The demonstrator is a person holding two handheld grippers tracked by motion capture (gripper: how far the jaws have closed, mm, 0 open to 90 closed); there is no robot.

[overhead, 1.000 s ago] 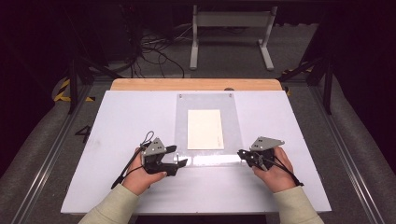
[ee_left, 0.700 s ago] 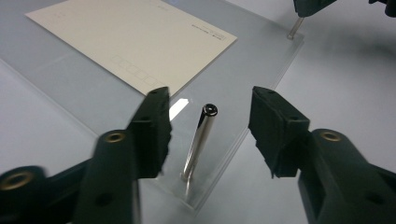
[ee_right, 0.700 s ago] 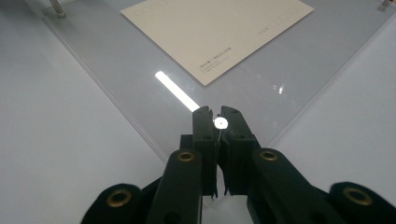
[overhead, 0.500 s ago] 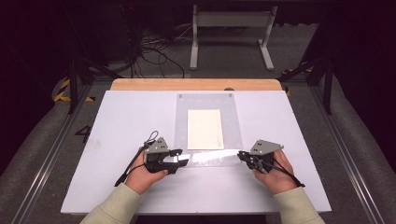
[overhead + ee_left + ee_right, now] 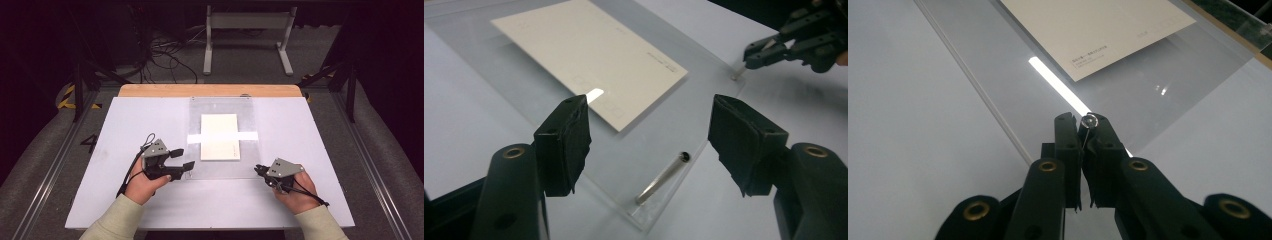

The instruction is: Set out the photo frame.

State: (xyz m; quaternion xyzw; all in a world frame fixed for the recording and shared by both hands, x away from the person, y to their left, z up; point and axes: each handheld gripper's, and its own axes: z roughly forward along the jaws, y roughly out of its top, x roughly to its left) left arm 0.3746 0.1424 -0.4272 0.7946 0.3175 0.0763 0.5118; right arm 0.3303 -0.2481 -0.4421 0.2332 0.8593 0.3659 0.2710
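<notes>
A clear acrylic sheet [image 5: 220, 167] lies on the white table over a cream paper [image 5: 219, 136]. My left gripper [image 5: 182, 159] hovers at the sheet's near left corner; its jaws have just been opening and stand open with nothing pressed between them. In the left gripper view [image 5: 649, 135] a metal pin [image 5: 661, 182] lies at that corner of the sheet [image 5: 704, 100], below the gap. My right gripper [image 5: 257, 170] sits at the near right corner, shut on a thin metal pin [image 5: 1089, 120], as the right gripper view [image 5: 1080, 125] shows.
The white table [image 5: 125, 125] has a wooden strip [image 5: 210, 90] along its far edge. Behind it on the floor stand a metal frame [image 5: 247, 20] and loose cables [image 5: 165, 55]. Grey rails run along both sides of the table.
The bright glare on the sheet has shifted from its near edge to across the paper. My left gripper has drawn slightly left and away, jaws wider than half a second ago. The right hand stayed put.
</notes>
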